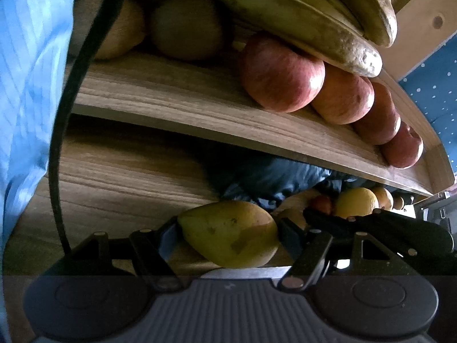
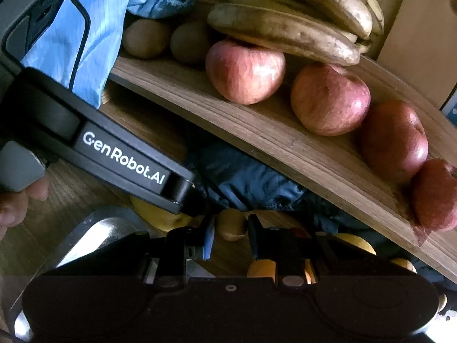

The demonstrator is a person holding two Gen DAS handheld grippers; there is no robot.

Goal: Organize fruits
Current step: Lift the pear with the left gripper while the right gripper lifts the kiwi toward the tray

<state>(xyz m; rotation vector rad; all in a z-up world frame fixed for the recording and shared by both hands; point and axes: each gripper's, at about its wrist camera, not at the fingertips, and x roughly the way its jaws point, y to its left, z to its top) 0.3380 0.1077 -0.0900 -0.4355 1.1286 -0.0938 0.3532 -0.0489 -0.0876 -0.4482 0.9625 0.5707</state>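
A yellow mango (image 1: 228, 233) is held between the left gripper (image 1: 225, 235) low and near, a small brown kiwi (image 2: 230, 224) is pinched by the right gripper (image 2: 230, 235), and either could be dropped if bumped against the shelf (image 1: 200, 108).

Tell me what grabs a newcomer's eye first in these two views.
A row of four red apples lines the upper wooden shelf, with spotted bananas piled behind them. Below, the left hand-held gripper clamps a yellow-green mango, and the right hand-held gripper pinches a kiwi.
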